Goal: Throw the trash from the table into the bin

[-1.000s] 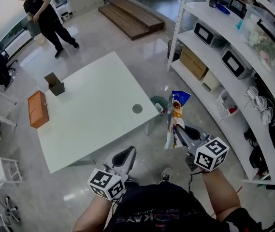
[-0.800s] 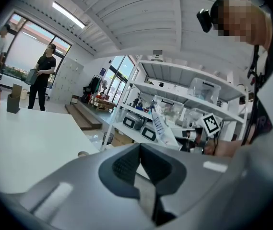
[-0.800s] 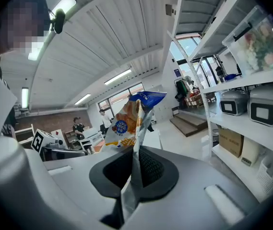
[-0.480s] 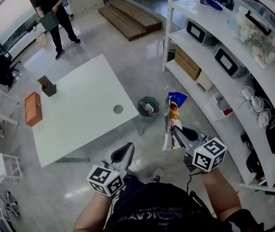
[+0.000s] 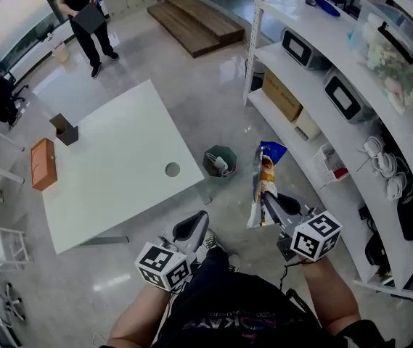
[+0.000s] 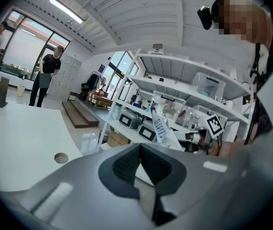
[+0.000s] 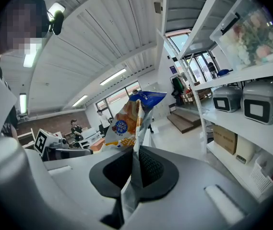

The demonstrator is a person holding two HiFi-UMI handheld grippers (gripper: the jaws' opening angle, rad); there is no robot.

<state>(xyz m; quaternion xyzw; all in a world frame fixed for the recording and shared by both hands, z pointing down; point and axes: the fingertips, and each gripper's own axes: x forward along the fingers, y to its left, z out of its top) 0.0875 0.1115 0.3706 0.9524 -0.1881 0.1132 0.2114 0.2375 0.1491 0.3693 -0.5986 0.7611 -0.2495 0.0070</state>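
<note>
Snack bag: a shiny bag with a blue top. It sticks up from the right gripper, over the floor, between the worktop and the shelves.
Right gripper: its jaws are clamped on the bottom end of the snack bag. Its own view shows the bag squeezed tight between them.
Left gripper: its jaws are together with nothing between them. It is held low, near the worktop's near corner.
Bin: a small dark green bin on the floor, just beside the worktop's corner. Something white lies in it. The snack bag is near it, off to its right.
Worktop: big and white, with a round hole near the edge. A brown box and a dark holder sit at its far left side.
Shelves: white, on the right, with boxes and machines on them.
Person: stands far across the room in dark clothes.
</note>
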